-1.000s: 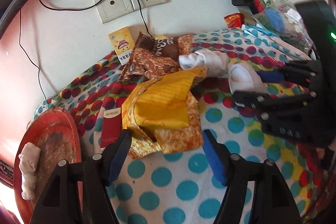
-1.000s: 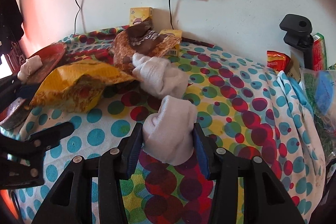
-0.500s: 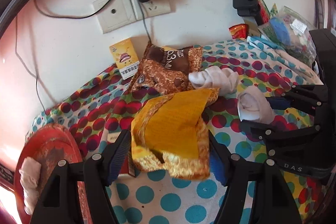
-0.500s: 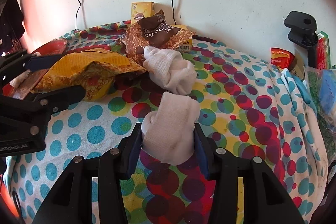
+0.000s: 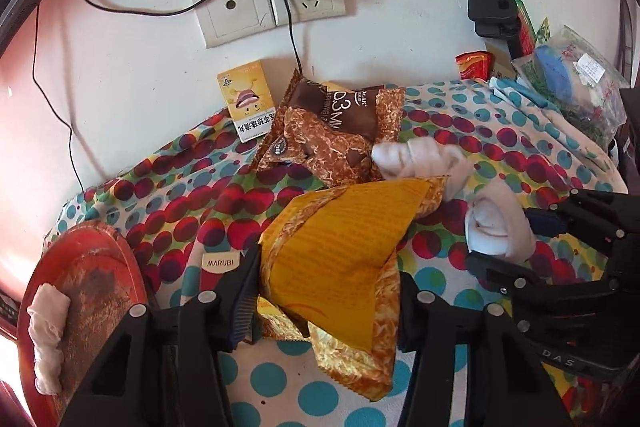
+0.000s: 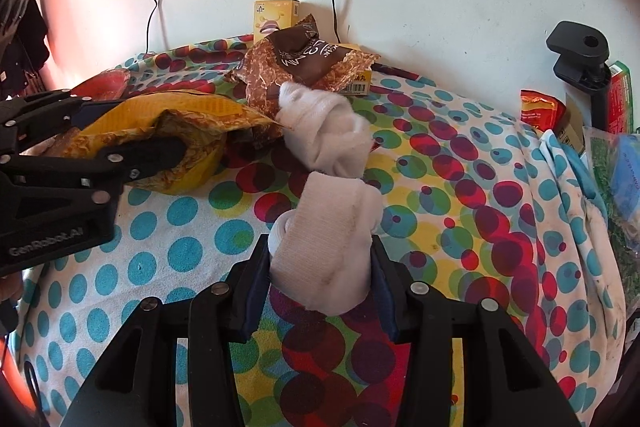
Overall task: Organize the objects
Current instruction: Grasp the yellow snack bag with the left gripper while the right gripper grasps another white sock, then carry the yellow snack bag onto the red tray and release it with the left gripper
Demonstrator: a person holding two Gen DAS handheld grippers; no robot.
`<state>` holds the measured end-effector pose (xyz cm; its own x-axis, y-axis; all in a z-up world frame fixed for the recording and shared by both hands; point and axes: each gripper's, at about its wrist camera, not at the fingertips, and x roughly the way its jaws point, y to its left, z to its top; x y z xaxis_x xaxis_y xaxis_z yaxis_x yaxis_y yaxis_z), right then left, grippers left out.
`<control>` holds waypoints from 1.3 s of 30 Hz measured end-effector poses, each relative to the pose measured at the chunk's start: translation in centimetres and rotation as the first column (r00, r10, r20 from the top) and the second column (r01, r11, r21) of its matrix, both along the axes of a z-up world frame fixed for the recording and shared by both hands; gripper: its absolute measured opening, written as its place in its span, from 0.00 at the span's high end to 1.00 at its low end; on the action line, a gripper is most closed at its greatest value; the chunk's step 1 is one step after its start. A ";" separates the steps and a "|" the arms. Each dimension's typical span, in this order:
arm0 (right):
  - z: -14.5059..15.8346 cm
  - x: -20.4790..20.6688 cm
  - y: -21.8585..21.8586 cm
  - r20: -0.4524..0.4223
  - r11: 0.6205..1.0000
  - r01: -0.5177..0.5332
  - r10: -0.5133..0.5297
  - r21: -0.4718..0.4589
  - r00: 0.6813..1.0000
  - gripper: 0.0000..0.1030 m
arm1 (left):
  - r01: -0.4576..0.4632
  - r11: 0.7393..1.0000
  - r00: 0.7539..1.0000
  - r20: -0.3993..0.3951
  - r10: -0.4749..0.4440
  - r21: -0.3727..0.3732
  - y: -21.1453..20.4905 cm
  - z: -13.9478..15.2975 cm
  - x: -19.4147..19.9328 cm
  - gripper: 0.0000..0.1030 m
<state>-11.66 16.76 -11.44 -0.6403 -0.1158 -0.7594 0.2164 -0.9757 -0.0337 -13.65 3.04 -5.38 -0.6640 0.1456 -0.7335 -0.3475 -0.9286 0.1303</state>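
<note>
A: What was the biggest thing on the cloth (image 6: 460,187)?

B: The yellow bag (image 5: 340,251), lying near the middle of the left wrist view and running from about 6 o'clock up toward 1 o'clock. The left gripper (image 5: 324,291) had its fingers on either side of the bag's lower end, right against the foil. I judged them closed on it, though the right pad was hidden behind the foil.

A: How would it handle?

B: Light and crinkly, I'd say, with slippery foil and an open, crumpled mouth. A grip on the flat body looked safer than one on the frayed gold edge, which would likely fold or slip out.

A: Next in size?

B: The brown bag (image 5: 336,139) at 12 o'clock, propped by the wall beside a small yellow box (image 5: 248,103). Probably similar: light, stiff at the seams, soft in the middle.

A: And the socks?

B: Two white rolls. The loose sock (image 6: 324,131) lay just beyond centre in the right wrist view, touching the brown bag's corner. The held sock (image 6: 324,243) sat at 6 o'clock, pinched by the right gripper (image 6: 320,279), its fingers narrow on the roll's lower half.

A: Did that look secure?

B: Soft and squashy, so it should stay put; a mid-roll pinch keeps it from unrolling. A third roll (image 5: 46,331) rested on the red plate (image 5: 104,267) at 8 o'clock in the left view.
</note>
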 end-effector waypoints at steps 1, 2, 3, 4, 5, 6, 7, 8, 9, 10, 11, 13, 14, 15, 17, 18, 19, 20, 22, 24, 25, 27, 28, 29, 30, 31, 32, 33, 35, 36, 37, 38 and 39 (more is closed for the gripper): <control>0.0 0.0 0.0 0.002 1.000 0.003 -0.003 0.001 1.000 0.59 | -0.003 1.000 1.000 0.009 0.003 0.020 -0.2 0.2 0.2 0.48; 0.0 0.1 0.0 -0.001 1.000 0.003 -0.003 0.001 1.000 0.59 | -0.002 0.999 1.000 0.014 0.001 0.036 -0.3 0.4 0.3 0.48; 0.1 0.1 -0.1 -0.002 1.000 0.004 -0.004 0.003 1.000 0.59 | -0.009 0.999 1.000 0.015 0.008 0.045 -0.5 0.5 0.5 0.48; 0.1 0.1 -0.1 -0.001 1.000 0.004 -0.004 0.005 1.000 0.59 | -0.020 0.999 1.000 0.020 0.019 0.046 -0.6 0.6 0.7 0.48; 0.1 0.1 -0.1 -0.002 1.000 0.004 -0.004 0.005 1.000 0.59 | -0.026 0.998 0.999 0.022 0.025 0.049 -0.7 0.7 0.8 0.48; 0.1 0.1 -0.1 -0.003 1.000 0.003 -0.003 0.005 1.000 0.59 | -0.032 0.998 0.999 0.021 0.030 0.058 -0.9 0.9 1.0 0.48; 0.1 0.0 -0.1 -0.001 1.000 0.003 -0.003 0.004 1.000 0.59 | -0.034 0.997 0.999 0.021 0.032 0.072 -1.1 1.2 1.3 0.48; 0.1 0.1 -0.1 -0.001 1.000 0.004 -0.004 0.006 1.000 0.59 | -0.036 0.996 0.999 0.024 0.034 0.081 -1.3 1.4 1.5 0.48; 0.1 0.1 -0.1 -0.003 1.000 0.004 -0.004 0.009 1.000 0.59 | -0.042 0.995 0.999 0.025 0.040 0.088 -1.5 1.7 1.7 0.48; 0.1 0.1 -0.1 -0.003 1.000 0.003 -0.003 0.013 1.000 0.59 | -0.047 0.994 0.999 0.022 0.045 0.095 -1.7 2.0 2.0 0.48; 0.1 0.2 -0.2 -0.004 1.000 0.004 -0.003 0.017 1.000 0.59 | -0.046 0.994 0.999 0.013 0.045 0.102 -1.9 2.4 2.3 0.48; 0.2 0.3 -0.2 -0.006 1.000 0.004 -0.004 0.022 1.000 0.59 | -0.054 0.993 0.999 0.010 0.053 0.101 -2.3 3.1 2.9 0.48; 0.2 0.2 -0.2 -0.007 1.000 0.005 -0.005 0.023 1.000 0.59 | -0.059 0.993 0.998 0.006 0.059 0.102 -2.5 3.3 3.1 0.48; 0.2 0.2 -0.2 -0.007 1.000 0.007 -0.007 0.023 1.000 0.59 | -0.060 0.993 0.998 0.004 0.060 0.105 -2.8 3.6 3.4 0.48; 0.3 0.2 -0.1 -0.005 1.000 0.011 -0.011 0.023 1.000 0.59 | -0.070 0.991 0.997 -0.001 0.071 0.111 -3.6 4.3 4.0 0.48; 0.3 0.2 -0.1 -0.007 1.000 0.013 -0.013 0.025 1.000 0.59 | -0.077 0.991 0.997 -0.003 0.077 0.112 -3.9 4.6 4.2 0.48; 0.3 0.1 -0.1 -0.006 0.999 0.015 -0.015 0.029 1.000 0.59 | -0.079 0.991 0.997 -0.009 0.080 0.112 -4.4 5.1 4.6 0.48; 0.2 0.1 -0.1 -0.004 0.999 0.015 -0.015 0.031 1.000 0.59 | -0.086 0.990 0.996 -0.016 0.089 0.110 -4.9 5.5 4.8 0.48; 0.3 0.1 -0.1 -0.006 0.999 0.015 -0.015 0.032 1.000 0.59 | -0.103 0.989 0.994 -0.025 0.106 0.107 -5.9 6.2 5.2 0.48; 0.2 0.0 -0.1 -0.007 0.999 0.015 -0.015 0.036 1.000 0.59 | -0.122 0.986 0.991 -0.037 0.127 0.112 -7.3 7.0 5.7 0.48; 0.2 0.0 -0.1 -0.006 0.999 0.014 -0.014 0.036 1.000 0.59 | -0.140 0.985 0.988 -0.043 0.145 0.106 -8.1 7.4 6.0 0.48; 0.2 0.0 -0.2 -0.006 0.999 0.015 -0.014 0.035 1.000 0.59 | -0.163 0.981 0.985 -0.046 0.169 0.105 -9.4 7.8 6.2 0.48; 0.3 0.0 -0.2 -0.006 0.999 0.014 -0.014 0.035 1.000 0.59 | -0.186 0.978 0.980 -0.052 0.191 0.097 -10.4 8.1 6.3 0.48; 0.3 0.1 -0.2 -0.006 0.999 0.015 -0.015 0.036 1.000 0.59 | -0.196 0.977 0.978 -0.051 0.201 0.087 -11.1 8.2 6.4 0.48; 0.3 0.0 -0.2 -0.006 0.999 0.016 -0.015 0.038 1.000 0.59 | -0.208 0.975 0.976 -0.053 0.213 0.083 -11.7 8.3 6.5 0.48; 0.3 0.0 -0.2 -0.006 0.999 0.015 -0.015 0.039 1.000 0.59 | -0.228 0.970 0.971 -0.057 0.233 0.080 -12.6 8.4 6.6 0.48; 0.3 0.0 -0.1 -0.006 0.999 0.015 -0.015 0.039 1.000 0.59 | -0.244 0.967 0.967 -0.056 0.248 0.074 -13.6 8.4 6.7 0.48; 0.3 0.0 -0.2 -0.006 0.999 0.016 -0.016 0.039 1.000 0.59 | -0.255 0.964 0.964 -0.056 0.259 0.071 -14.2 8.4 6.7 0.48; 0.3 0.0 -0.2 -0.006 0.999 0.015 -0.015 0.039 1.000 0.59 | -0.295 0.954 0.953 -0.059 0.298 0.056 -16.0 8.2 6.8 0.48; 0.3 0.0 -0.2 -0.006 0.999 0.016 -0.016 0.039 1.000 0.59 | -0.305 0.951 0.950 -0.055 0.308 0.053 -16.8 8.1 6.9 0.48; 0.3 0.0 -0.2 -0.006 0.999 0.016 -0.015 0.040 1.000 0.59 | -0.331 0.942 0.941 -0.053 0.334 0.054 -18.0 7.9 6.9 0.48; 0.2 0.0 -0.2 -0.006 0.999 0.015 -0.015 0.042 1.000 0.59 | -0.345 0.937 0.937 -0.045 0.347 0.054 -18.8 7.6 6.9 0.48; 0.2 0.0 -0.2 -0.006 0.999 0.015 -0.015 0.044 1.000 0.58 | -0.356 0.933 0.933 -0.033 0.358 0.053 -19.6 7.3 6.9 0.48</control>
<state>-11.64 16.56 -11.20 -0.6462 -0.0728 -0.7597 0.2012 -0.9765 -0.0776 -6.76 -16.55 1.91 -0.7078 -0.0739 -0.7025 0.0128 -0.9957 0.0919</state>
